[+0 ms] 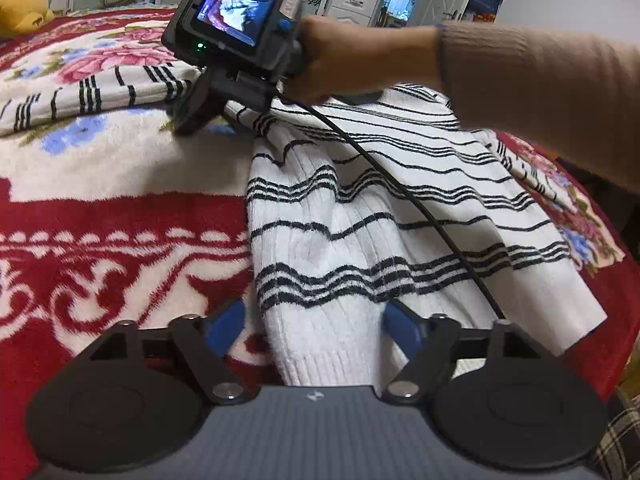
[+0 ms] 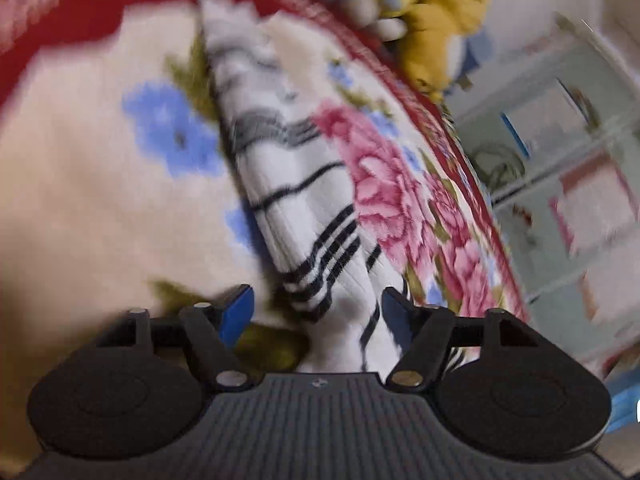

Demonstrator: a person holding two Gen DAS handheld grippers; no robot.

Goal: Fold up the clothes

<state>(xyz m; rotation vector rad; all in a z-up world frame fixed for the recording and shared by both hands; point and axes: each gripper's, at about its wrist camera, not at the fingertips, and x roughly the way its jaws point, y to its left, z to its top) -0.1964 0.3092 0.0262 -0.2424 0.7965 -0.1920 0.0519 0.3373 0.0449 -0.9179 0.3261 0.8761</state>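
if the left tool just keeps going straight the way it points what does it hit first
Most likely the striped sweater: its white ribbed hem already lies between the open left tool's fingers, spread on the floral blanket. Depth is hard to judge.

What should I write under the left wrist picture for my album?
Open left tongs over a striped sweater on a flowery blanket.
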